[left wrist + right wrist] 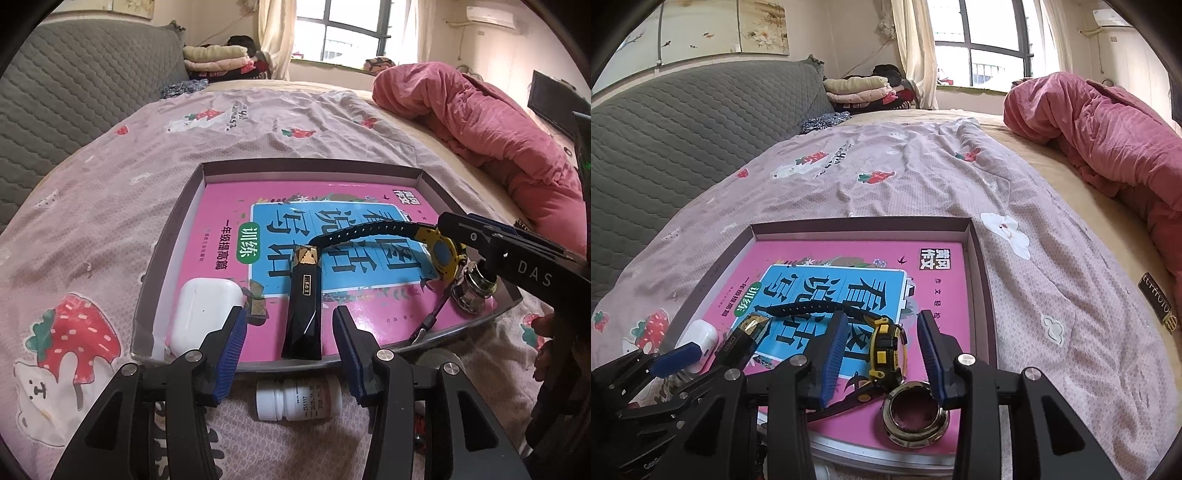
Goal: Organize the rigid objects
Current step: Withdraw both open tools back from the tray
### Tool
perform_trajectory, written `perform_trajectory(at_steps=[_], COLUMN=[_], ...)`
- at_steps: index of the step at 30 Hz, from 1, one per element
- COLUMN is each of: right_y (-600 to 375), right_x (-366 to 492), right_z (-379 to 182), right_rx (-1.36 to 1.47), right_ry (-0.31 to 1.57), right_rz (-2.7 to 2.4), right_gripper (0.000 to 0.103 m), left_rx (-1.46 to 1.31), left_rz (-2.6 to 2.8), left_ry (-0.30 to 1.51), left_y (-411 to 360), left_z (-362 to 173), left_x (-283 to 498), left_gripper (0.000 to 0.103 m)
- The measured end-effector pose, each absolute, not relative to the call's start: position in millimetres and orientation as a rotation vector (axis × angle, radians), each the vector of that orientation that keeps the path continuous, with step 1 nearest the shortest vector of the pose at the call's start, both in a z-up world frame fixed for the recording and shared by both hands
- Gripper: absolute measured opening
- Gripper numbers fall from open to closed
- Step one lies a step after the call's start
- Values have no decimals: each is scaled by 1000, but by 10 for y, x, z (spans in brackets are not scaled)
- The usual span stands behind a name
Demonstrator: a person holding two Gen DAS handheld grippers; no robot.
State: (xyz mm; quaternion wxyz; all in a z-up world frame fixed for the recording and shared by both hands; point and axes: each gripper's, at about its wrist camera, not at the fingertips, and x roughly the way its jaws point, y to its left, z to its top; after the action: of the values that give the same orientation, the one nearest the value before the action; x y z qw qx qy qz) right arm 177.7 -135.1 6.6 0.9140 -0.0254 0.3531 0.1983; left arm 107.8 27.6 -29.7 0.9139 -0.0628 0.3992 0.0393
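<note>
Mid-task, judging by the layout: several items already in the shallow box tray, on the pink workbook that lines it. One white pill bottle left outside on the bedsheet, lying on its side just under the left gripper, short of the tray's near rim.

Left gripper spread wide, holding nothing, hovering above the near rim. Straight ahead between its blue pads, the black and gold lipstick tube; ahead and to its left, the white earbud case.

Right gripper spread too, nothing pinched. Between its pads, the yellow and black wristwatch, seemingly resting on the book; contact with the pads not clear. Just below its right pad, a chrome threaded ring fitting.

Likely next: back the right gripper clear of the watch, then drop the left onto the bottle, close across its body, lift over the rim.

Free space in the tray's far half. Near rim low, but bottle close against it; soft sheet may let it roll.
</note>
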Motion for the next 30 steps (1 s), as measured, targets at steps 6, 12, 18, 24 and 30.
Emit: perform_trajectory(at_steps=[6, 12, 18, 24, 30], right_y=[-1363, -1388, -1417, -1461, -1458], right_x=[1759, 1714, 1636, 1530, 1440], right_z=[107, 156, 201, 250, 245], right_rx=[-55, -53, -56, -62, -89], right_ry=[710, 690, 669, 633, 627], right_rz=[407, 416, 427, 441, 444], right_gripper=[39, 49, 49, 50, 50], left_rx=[-125, -125, -122, -117, -96], left_rz=[86, 95, 96, 84, 67], left_ry=[816, 817, 819, 815, 815], left_y=[302, 336, 345, 327, 281], left_z=[-266, -240, -210, -172, -130], left_x=[1012, 966, 917, 861, 803], left_gripper=[51, 55, 55, 55, 55])
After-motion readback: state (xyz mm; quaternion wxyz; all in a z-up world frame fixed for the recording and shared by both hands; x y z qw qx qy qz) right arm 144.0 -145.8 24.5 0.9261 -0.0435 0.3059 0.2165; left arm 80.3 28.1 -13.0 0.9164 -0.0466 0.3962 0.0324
